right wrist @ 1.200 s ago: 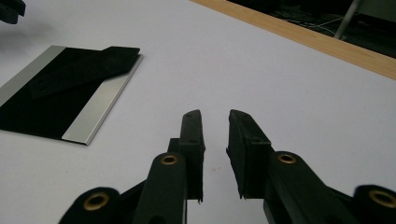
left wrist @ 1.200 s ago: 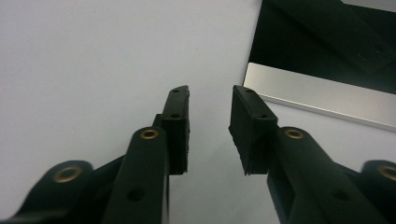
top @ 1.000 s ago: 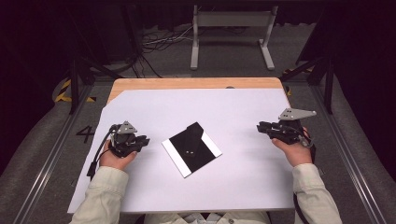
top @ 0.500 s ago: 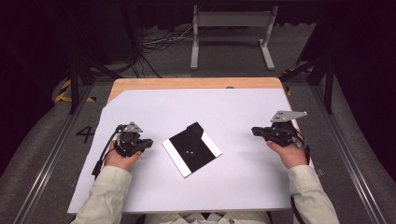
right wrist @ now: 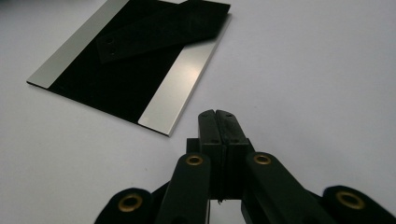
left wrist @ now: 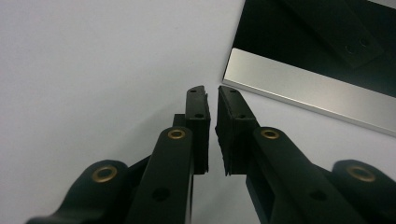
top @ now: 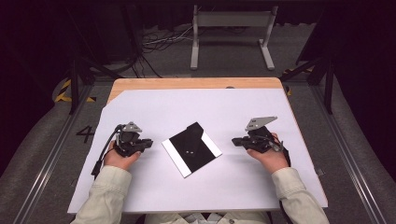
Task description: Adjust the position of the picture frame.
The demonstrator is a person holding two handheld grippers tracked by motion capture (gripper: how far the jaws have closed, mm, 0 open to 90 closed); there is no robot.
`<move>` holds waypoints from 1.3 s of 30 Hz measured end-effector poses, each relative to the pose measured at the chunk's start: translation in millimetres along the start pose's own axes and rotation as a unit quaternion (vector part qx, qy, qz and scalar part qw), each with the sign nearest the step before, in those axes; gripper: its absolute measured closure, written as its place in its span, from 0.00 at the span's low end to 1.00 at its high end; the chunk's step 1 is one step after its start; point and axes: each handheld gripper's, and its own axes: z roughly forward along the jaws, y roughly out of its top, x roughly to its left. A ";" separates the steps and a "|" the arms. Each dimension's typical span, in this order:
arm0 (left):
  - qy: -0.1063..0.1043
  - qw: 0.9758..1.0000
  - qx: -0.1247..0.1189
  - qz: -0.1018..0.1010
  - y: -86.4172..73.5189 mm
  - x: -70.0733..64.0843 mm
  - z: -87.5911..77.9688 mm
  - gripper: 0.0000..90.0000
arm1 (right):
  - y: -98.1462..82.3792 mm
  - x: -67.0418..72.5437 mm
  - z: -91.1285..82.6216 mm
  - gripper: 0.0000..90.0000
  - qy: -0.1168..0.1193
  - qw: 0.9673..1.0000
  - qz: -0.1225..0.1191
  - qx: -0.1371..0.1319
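I see the plate (top: 192,149) lying flat mid-table on the white sheet (top: 154,107), a black strip (right wrist: 154,30) resting on it, silver bands along two edges. My left gripper (top: 148,143) sits just beside its left edge, jaws a narrow gap apart and empty, having just closed partway. My right gripper (top: 235,141), jaws pressed together on nothing, is near its right edge.

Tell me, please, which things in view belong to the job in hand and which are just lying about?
In the job:
- black plate with silver edge strips, in the middle of the white sheet
- left gripper, jaws slightly apart, nothing between them
- right gripper, jaws shut, empty

Lying about:
- white stand on the floor beyond the table
- cables on the floor
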 end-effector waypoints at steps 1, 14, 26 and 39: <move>0.000 1.000 0.000 0.000 0.0 -0.2 0.0 0.92 | 0.4 1.9 4.3 1.00 0.003 1.000 -0.001 0.005; -0.002 1.000 0.010 -0.003 0.2 -1.1 2.2 0.80 | 1.5 9.8 32.1 1.00 -0.003 1.000 0.015 0.016; -0.001 1.000 0.010 -0.007 -0.4 -0.5 1.5 0.79 | 1.4 16.7 49.4 1.00 0.011 0.999 0.013 0.048; 0.027 0.999 0.027 -0.021 -1.7 4.0 1.7 0.87 | 4.0 35.0 51.2 1.00 0.034 0.997 -0.019 0.064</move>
